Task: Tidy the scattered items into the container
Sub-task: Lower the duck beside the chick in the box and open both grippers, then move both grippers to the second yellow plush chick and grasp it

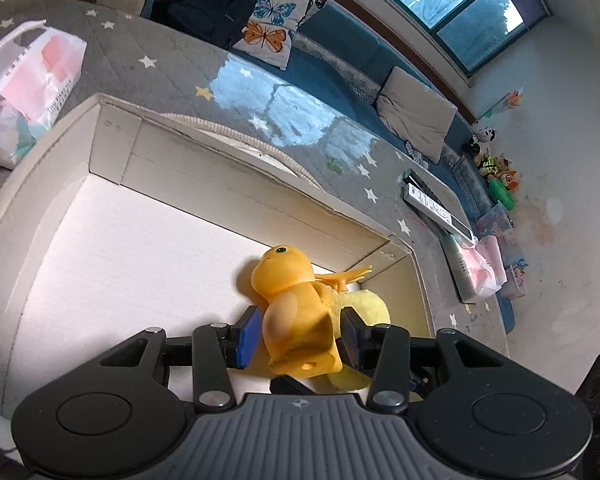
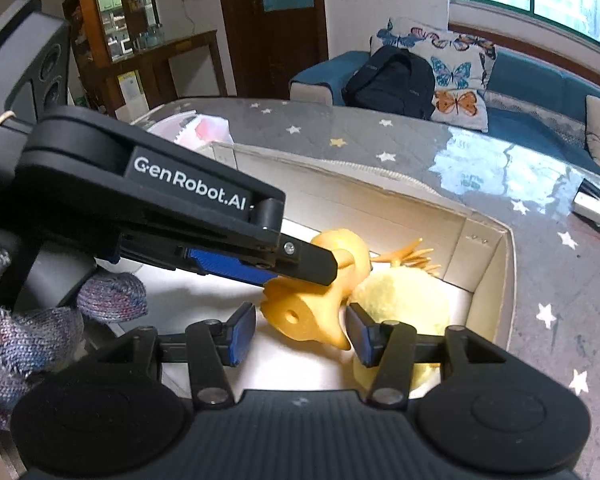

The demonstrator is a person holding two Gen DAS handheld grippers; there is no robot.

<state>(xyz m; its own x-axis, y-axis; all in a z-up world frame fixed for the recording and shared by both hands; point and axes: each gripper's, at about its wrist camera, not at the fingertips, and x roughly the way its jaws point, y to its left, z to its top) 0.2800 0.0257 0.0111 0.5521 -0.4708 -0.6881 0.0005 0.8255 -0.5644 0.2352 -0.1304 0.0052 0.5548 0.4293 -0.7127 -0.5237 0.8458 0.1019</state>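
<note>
An orange rubber dinosaur toy [image 1: 296,312] lies in a white cardboard box [image 1: 236,184], resting against a pale yellow plush toy [image 1: 364,312]. My left gripper [image 1: 296,332] has its blue pads on both sides of the toy's body and looks shut on it. In the right wrist view the left gripper [image 2: 300,268] reaches in from the left over the toy [image 2: 308,316]. My right gripper [image 2: 300,332] is open, its pads either side of the toy's base without gripping. The plush [image 2: 404,300] lies behind, in the box [image 2: 496,272].
The box stands on a grey star-patterned mat [image 1: 172,68]. A white plastic bag [image 1: 28,76] lies to the box's left. A remote-like strip [image 1: 436,208] and pink tissue pack [image 1: 480,268] lie to the right. A sofa with backpack [image 2: 392,80] and butterfly cushion [image 2: 456,84] stands behind.
</note>
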